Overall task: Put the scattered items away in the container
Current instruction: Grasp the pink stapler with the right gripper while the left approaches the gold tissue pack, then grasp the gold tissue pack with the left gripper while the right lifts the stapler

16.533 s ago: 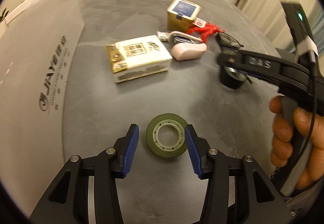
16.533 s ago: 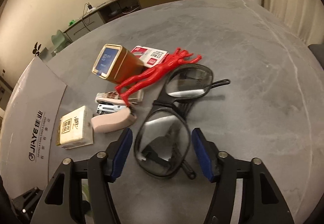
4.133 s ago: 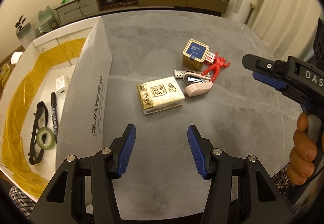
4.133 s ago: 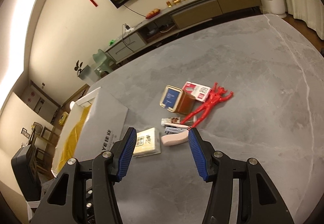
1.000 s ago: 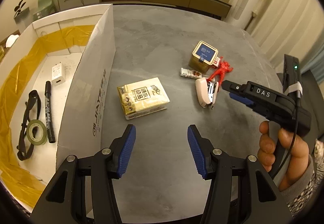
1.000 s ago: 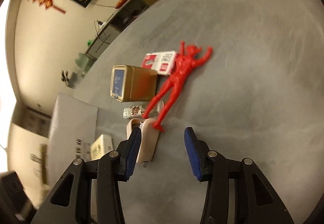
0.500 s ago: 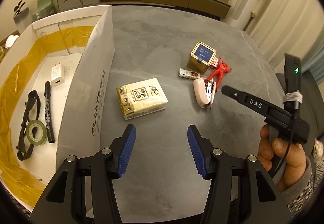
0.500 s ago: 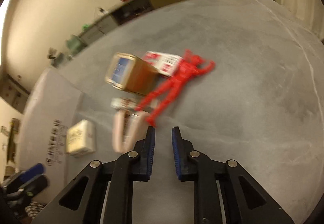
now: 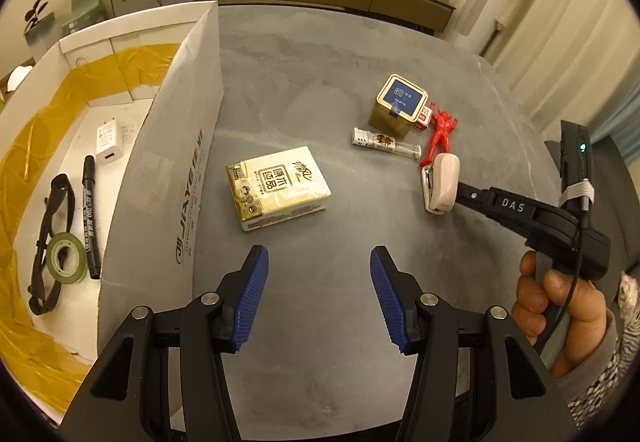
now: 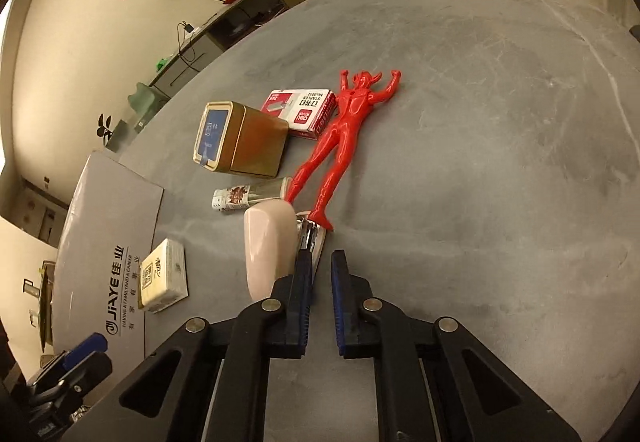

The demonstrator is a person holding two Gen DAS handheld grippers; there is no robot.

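Box (image 9: 176, 146) stands at the left edge of the tabletop (image 9: 320, 54). Inside it: glasses (image 9: 52, 242), tape roll (image 9: 66, 259), marker (image 9: 90, 218), white charger (image 9: 108, 138).

On the tabletop, outside the box: tissue pack (image 9: 278, 186), gold tin (image 9: 400, 106), staple box (image 10: 300, 108), red figure (image 10: 344, 130), small tube (image 10: 248, 196), pink stapler (image 10: 268, 250).

Left hand-held gripper (image 9: 316, 296): wide open, empty, hovering over bare tabletop short of the tissue pack.

Right hand-held gripper (image 10: 320, 294): fingers nearly closed, only a narrow gap, nothing between them. Its left finger lies against the stapler's metal side; stapler sits outside the gap, not gripped.

Judgement: sorting is partway, six items remaining. Step in hand looks like the right side working on the stapler, which lies on its side and touches the figure's foot. A grasp calls for opening the fingers, straddling the stapler's body, then closing without dragging the figure or tube along.
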